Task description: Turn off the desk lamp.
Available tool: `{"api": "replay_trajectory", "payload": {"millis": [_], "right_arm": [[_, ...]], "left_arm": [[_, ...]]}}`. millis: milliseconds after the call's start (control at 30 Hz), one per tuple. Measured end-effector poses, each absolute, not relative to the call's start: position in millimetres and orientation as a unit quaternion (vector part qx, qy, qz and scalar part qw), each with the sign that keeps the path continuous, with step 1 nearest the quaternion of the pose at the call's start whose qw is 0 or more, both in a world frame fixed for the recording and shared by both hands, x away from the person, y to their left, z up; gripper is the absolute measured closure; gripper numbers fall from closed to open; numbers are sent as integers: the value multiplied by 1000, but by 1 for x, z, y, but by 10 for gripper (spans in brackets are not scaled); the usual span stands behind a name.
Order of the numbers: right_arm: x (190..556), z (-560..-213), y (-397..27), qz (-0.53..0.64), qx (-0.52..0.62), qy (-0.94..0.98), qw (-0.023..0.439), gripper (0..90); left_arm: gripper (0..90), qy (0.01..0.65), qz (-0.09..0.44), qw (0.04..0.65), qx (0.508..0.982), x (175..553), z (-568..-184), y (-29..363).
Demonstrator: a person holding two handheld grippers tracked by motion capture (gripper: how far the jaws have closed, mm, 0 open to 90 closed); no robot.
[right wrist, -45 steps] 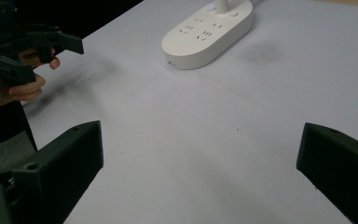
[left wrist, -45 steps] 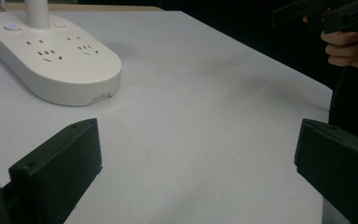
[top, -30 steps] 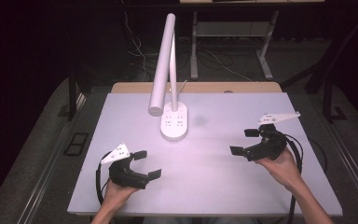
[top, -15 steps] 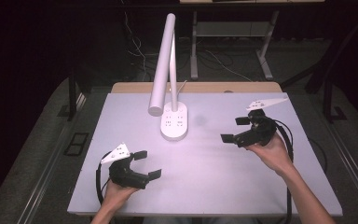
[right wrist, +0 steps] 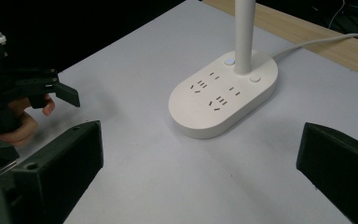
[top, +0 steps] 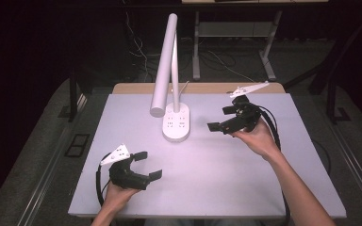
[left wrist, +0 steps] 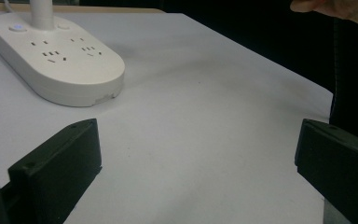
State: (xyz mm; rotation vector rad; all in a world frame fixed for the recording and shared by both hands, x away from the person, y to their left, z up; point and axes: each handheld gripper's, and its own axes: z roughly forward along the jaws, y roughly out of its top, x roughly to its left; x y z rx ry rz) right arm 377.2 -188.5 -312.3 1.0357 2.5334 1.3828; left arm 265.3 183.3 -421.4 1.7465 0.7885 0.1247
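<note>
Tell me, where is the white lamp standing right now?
In the high view the white lamp stands on the far middle of the table, near its wooden back edge. The right gripper hovers beside its base.

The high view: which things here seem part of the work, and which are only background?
Likely in use:
- white desk lamp with oval socket base
- right tongs, open, nearest it
- left tongs, open

Background:
- white table
- floor cables
</note>
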Motion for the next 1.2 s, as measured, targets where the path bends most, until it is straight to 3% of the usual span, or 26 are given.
{"api": "replay_trajectory", "payload": {"millis": [833, 1200], "right_arm": [[440, -311, -147, 456, 342, 821, 29, 5], [476, -329, -135, 462, 359, 811, 25, 5]], "left_arm": [[0, 343, 63, 572, 743, 265, -421, 186], [0, 338, 63, 571, 746, 266, -420, 187]]}}
